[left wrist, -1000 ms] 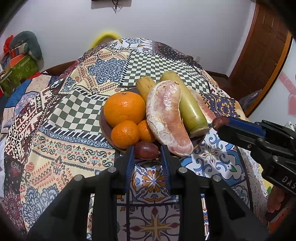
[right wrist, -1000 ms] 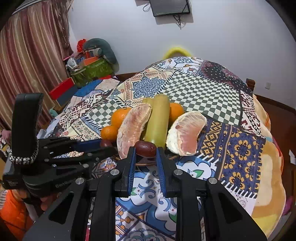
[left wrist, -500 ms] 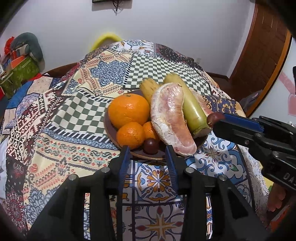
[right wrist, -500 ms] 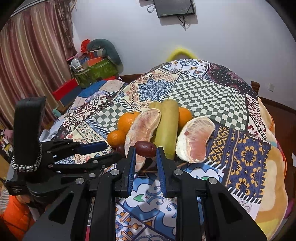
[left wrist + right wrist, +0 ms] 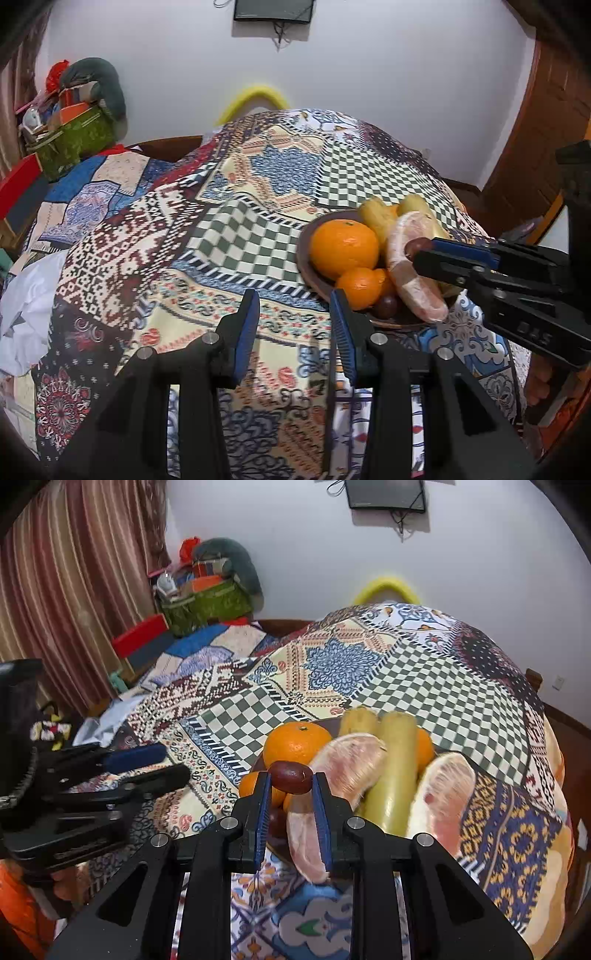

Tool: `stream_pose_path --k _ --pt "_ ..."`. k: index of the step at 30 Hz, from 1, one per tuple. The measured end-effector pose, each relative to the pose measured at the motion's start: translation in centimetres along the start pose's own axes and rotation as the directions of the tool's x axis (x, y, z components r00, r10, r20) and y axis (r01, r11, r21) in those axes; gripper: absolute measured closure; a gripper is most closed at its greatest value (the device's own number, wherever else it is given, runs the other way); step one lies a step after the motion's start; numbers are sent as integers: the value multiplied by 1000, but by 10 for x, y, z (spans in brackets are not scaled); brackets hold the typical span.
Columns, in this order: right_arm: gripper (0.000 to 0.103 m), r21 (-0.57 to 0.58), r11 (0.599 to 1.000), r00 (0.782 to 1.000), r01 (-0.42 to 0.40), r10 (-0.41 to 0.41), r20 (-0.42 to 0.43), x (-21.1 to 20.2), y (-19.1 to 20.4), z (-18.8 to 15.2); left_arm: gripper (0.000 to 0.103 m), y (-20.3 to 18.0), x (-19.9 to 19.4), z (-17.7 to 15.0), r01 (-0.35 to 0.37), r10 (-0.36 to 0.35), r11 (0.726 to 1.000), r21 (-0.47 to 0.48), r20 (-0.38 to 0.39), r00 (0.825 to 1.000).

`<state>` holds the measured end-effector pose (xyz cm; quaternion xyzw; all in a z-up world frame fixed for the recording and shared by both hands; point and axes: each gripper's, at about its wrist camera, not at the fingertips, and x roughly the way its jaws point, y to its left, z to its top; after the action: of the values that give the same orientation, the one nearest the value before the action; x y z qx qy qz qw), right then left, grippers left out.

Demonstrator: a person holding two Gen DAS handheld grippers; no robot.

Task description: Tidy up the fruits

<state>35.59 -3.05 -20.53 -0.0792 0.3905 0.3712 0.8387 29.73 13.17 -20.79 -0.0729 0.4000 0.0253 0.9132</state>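
Observation:
A brown plate (image 5: 306,258) on the patchwork cloth holds a large orange (image 5: 343,249), small oranges (image 5: 358,288), pale pink pomelo segments (image 5: 410,280) and yellow-green cane sticks (image 5: 397,771). One dark red date (image 5: 386,305) lies at the plate's near rim. My left gripper (image 5: 293,314) stands open and empty, just left of the plate. My right gripper (image 5: 290,777) is shut on a second dark red date (image 5: 290,772), held above the plate's near side over a pomelo segment (image 5: 343,771). From the left wrist view that held date (image 5: 415,245) shows at the right gripper's tip.
The patchwork cloth (image 5: 258,229) drapes over a rounded table and falls away at the edges. A green basket (image 5: 74,140) of clutter and a red box (image 5: 138,642) sit at the back left. White crumpled material (image 5: 26,314) lies at the left edge.
My left gripper let go of its date, which now lies on the plate, then opened and drew back to the left. The right gripper carried its date further over the plate.

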Motion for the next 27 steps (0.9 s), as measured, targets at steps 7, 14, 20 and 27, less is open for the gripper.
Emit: stream_pose_path --k 7,14,20,27 --pt "83 -18 999 999 27 -27 -40 20 3 3 64 14 0 -3 8 -8 1000 -30 5 1000" --pt "78 -19 999 999 26 -27 -47 19 6 5 64 14 1 -5 15 -14 999 -39 3 1000" --pt "77 -5 1000 999 27 -27 -21 7 5 4 64 6 -13 -2 13 -12 1000 -23 25 1000" --pt "77 8 998 993 55 -56 108 -57 6 8 64 -12 -55 9 22 -21 1000 -6 109 994"
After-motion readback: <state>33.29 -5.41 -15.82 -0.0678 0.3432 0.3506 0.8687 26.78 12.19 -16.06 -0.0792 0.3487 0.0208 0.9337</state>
